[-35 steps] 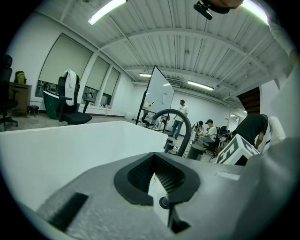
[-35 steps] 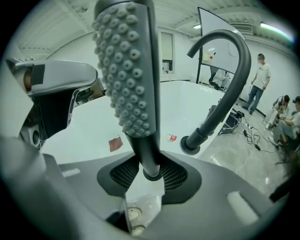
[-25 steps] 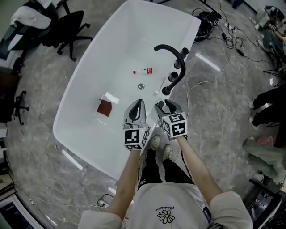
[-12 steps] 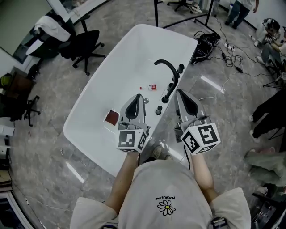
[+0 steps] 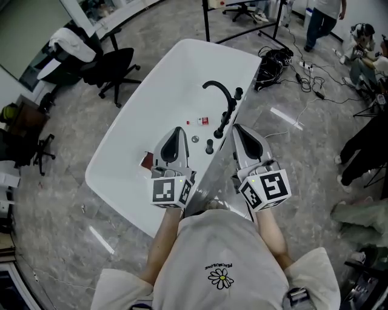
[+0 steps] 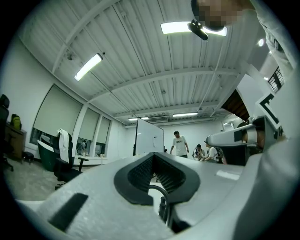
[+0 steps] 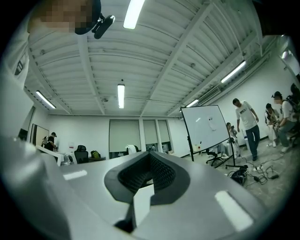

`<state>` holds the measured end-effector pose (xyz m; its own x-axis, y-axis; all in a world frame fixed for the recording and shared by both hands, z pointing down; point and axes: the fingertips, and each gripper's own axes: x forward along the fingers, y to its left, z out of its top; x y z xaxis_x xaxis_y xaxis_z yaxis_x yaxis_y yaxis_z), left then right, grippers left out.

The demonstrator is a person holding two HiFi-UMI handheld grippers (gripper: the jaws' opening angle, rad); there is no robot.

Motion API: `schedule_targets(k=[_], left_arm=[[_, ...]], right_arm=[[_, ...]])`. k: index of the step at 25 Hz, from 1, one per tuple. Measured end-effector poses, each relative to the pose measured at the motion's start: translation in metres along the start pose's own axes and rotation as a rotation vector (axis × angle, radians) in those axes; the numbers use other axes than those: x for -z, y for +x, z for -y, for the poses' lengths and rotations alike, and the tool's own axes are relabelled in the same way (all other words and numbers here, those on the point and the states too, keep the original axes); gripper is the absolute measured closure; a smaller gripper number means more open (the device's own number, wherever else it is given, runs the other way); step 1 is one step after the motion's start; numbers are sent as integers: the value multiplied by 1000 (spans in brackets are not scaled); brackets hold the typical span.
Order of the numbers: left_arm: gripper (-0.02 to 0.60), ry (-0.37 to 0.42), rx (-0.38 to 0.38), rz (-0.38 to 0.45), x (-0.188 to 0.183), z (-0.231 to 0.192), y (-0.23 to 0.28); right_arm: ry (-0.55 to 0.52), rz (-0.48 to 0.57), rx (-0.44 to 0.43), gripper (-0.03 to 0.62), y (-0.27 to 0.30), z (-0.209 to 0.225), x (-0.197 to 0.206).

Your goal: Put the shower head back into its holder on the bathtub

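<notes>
In the head view the white bathtub (image 5: 121, 151) has a curved black faucet (image 5: 219, 91) on its right rim. A slim black shower head (image 5: 224, 121) stands at that rim just under the faucet, with a small black knob (image 5: 210, 146) near it. My left gripper (image 5: 176, 132) hangs over the tub's near end, shut and empty. My right gripper (image 5: 237, 128) hovers above the rim, close to the shower head but apart from it, also shut and empty. Both gripper views look level across the room over shut jaws (image 6: 157, 176) (image 7: 150, 173).
Inside the tub lie a dark red square (image 5: 146, 160), a small red and white item (image 5: 202, 121) and the drain (image 5: 194, 138). Office chairs (image 5: 112, 69) stand at the left. Cables (image 5: 273, 60) and people (image 5: 318, 18) are at the right, and a whiteboard stand is behind the tub.
Both grippers have risen away from the tub towards the camera. The right gripper left the black fitting on the rim and now shows shut.
</notes>
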<state>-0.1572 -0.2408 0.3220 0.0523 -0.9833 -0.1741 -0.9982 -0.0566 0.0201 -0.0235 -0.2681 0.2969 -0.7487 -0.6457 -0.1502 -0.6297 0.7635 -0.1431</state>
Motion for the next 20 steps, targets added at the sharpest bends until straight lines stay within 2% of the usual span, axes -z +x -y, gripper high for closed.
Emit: schedule_targets(k=[9,20], left_arm=[[581,18,-27,37,-18,-6,-9],[581,18,-3,64,-35,0,-10]], right_arm=[[-4,29,-25,588,-6,-6,-11],[4,54,-61,588,-5,-18,-22]])
